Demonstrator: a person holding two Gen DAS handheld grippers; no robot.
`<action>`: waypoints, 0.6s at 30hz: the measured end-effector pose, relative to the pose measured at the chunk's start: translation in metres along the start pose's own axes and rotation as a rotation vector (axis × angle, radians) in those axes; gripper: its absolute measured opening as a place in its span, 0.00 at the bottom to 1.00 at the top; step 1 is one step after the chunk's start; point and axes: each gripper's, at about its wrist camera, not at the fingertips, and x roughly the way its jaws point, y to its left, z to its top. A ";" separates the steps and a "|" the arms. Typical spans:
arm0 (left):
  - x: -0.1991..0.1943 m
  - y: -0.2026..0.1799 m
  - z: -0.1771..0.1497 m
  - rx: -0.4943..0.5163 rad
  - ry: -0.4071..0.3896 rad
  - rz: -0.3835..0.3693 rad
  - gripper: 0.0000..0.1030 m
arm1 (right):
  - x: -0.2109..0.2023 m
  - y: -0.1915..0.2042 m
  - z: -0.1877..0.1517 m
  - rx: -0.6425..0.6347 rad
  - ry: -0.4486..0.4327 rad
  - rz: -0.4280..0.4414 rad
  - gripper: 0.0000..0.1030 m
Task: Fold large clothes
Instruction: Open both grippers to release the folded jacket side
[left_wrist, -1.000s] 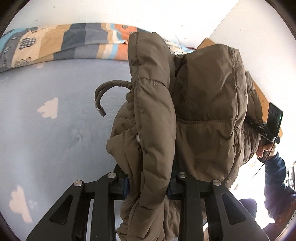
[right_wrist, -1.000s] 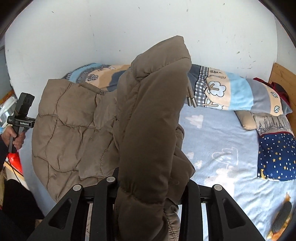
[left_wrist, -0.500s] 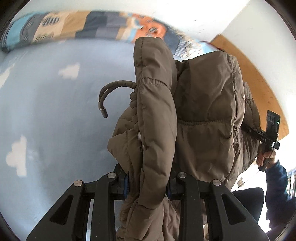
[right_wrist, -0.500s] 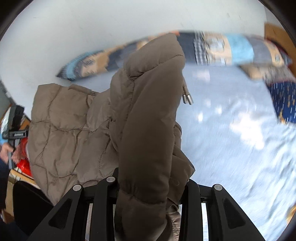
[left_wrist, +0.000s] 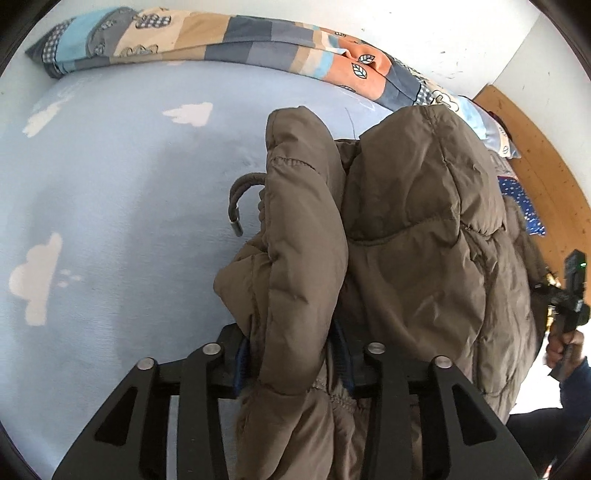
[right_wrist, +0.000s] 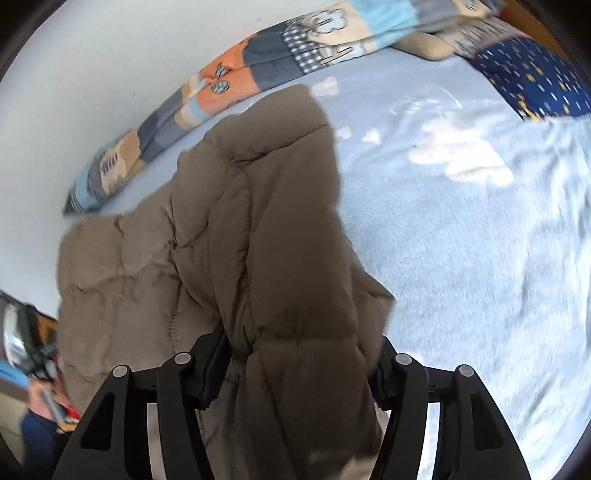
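Left gripper (left_wrist: 291, 354) and right gripper (right_wrist: 295, 363) are each clenched on a thick fold of the brown quilted puffer jacket (left_wrist: 417, 229), which hangs between them above the pale blue cloud-print bedsheet (left_wrist: 110, 206). Over the last 1 s both views have swung towards the mattress and the patchwork bolster (left_wrist: 207, 40), and the right view is now blurred. Judged: the jacket is being carried over for laying flat; folding not begun.

The puffer jacket (left_wrist: 413, 229) hangs above the bed sheet (left_wrist: 110, 206), between the left gripper (left_wrist: 291, 354) and right gripper (right_wrist: 295, 373). A rolled quilt (left_wrist: 229, 40) lies behind it against the wall (right_wrist: 92, 62).
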 end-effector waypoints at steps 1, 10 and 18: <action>-0.004 0.000 -0.002 0.001 -0.004 0.009 0.41 | -0.005 0.000 -0.004 0.015 -0.009 0.003 0.65; -0.040 0.013 -0.018 -0.034 -0.071 0.092 0.56 | -0.081 0.007 -0.042 0.070 -0.181 -0.021 0.65; -0.110 -0.017 -0.031 -0.012 -0.298 0.265 0.60 | -0.100 0.068 -0.086 -0.043 -0.277 -0.050 0.65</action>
